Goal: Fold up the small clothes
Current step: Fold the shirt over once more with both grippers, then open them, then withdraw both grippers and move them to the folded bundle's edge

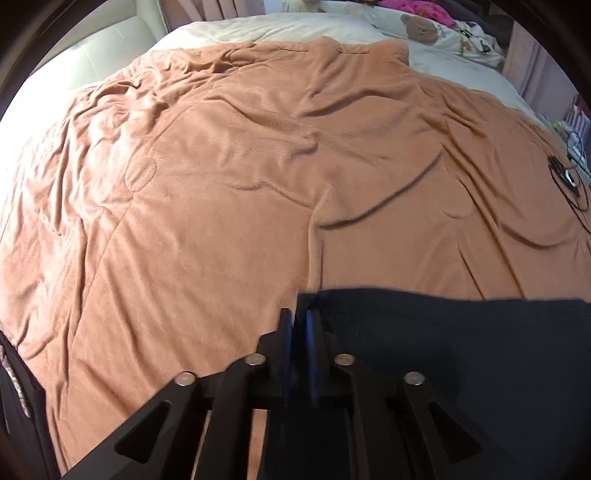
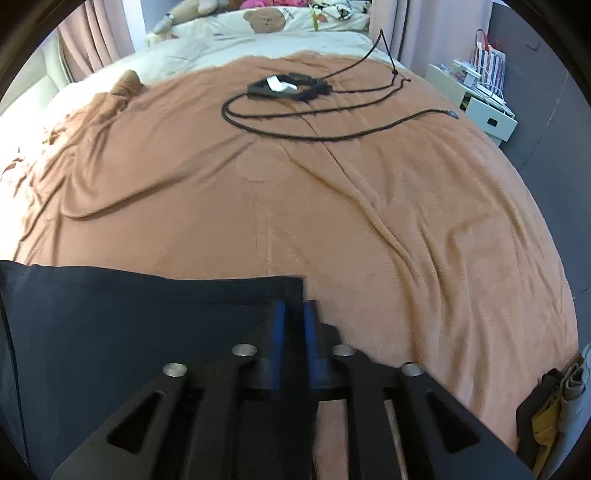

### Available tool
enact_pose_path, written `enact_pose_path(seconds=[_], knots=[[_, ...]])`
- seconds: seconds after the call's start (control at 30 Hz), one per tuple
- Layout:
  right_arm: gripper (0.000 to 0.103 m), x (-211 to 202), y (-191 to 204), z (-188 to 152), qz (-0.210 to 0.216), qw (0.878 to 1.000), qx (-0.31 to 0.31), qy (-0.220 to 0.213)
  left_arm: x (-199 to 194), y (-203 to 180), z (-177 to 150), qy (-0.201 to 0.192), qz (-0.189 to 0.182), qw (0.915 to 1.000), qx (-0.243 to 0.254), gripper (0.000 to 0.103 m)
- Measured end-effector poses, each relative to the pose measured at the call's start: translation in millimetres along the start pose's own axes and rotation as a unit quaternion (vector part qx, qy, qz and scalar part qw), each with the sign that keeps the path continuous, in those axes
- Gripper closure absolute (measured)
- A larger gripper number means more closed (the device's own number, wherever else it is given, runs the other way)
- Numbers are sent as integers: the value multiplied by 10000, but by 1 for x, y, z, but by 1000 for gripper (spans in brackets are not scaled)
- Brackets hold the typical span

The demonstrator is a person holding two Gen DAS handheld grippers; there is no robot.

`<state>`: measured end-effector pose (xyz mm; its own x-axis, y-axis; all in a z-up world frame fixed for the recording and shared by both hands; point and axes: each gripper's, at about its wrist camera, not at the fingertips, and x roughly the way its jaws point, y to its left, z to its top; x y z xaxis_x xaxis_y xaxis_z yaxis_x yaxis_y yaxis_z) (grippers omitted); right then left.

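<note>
A dark navy garment point(image 1: 443, 350) lies flat on an orange-brown blanket point(image 1: 221, 184) that covers a bed. In the left wrist view it fills the lower right, and my left gripper point(image 1: 297, 314) stands at its near left corner. Its blue pads are a narrow slit apart and do not pinch the cloth. The right wrist view shows the same garment point(image 2: 129, 314) at the lower left on the blanket point(image 2: 369, 221). My right gripper point(image 2: 294, 306) is at its right corner, pads clearly apart, open over the edge of the cloth.
A black device with a white tag point(image 2: 288, 88) and its long black cable point(image 2: 332, 136) lie on the far blanket. Pillows point(image 2: 258, 22) sit at the bed's head. A white cabinet point(image 2: 480, 107) stands to the right, and a pile of clothes point(image 2: 554, 406) hangs at the near right edge.
</note>
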<state>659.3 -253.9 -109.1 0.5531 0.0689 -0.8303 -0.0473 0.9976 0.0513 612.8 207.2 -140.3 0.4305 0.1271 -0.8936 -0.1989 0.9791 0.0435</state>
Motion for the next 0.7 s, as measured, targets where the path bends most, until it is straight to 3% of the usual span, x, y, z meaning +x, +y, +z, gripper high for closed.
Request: enact_pose_path(seconds=[0.03, 0.07, 0.1, 0.2, 0.4, 0.57, 0.6, 0.63, 0.7], knots=[[46, -5, -1, -2, 45, 10000, 18, -39, -5, 3, -3, 12, 15, 10000, -21, 77], [40, -12, -4, -6, 73, 9999, 51, -121, -10, 7, -7, -2, 5, 10000, -79, 65], [40, -19, -6, -9, 117, 9997, 90, -189, -17, 13, -11, -50, -54, 9998, -184, 56], [40, -39, -13, -21, 444, 9983, 317, -199, -35, 27, -25, -123, -227, 9987, -434, 42], [40, -81, -14, -55, 224, 9990, 135, -358, -68, 47, -57, -184, -363, 9970, -661, 32], [40, -112, -18, -82, 481, 9976, 317, -393, -96, 60, -88, -244, -456, 9955, -796, 32], [38, -116, -19, -87, 527, 9972, 365, -376, -102, 62, -95, -256, -522, 9948, -838, 31], [30, -121, -20, -91, 578, 9969, 407, -357, -106, 64, -100, -282, -569, 9942, -863, 28], [19, -134, -24, -102, 531, 9968, 453, -394, -114, 65, -112, -346, -608, 9936, -882, 14]])
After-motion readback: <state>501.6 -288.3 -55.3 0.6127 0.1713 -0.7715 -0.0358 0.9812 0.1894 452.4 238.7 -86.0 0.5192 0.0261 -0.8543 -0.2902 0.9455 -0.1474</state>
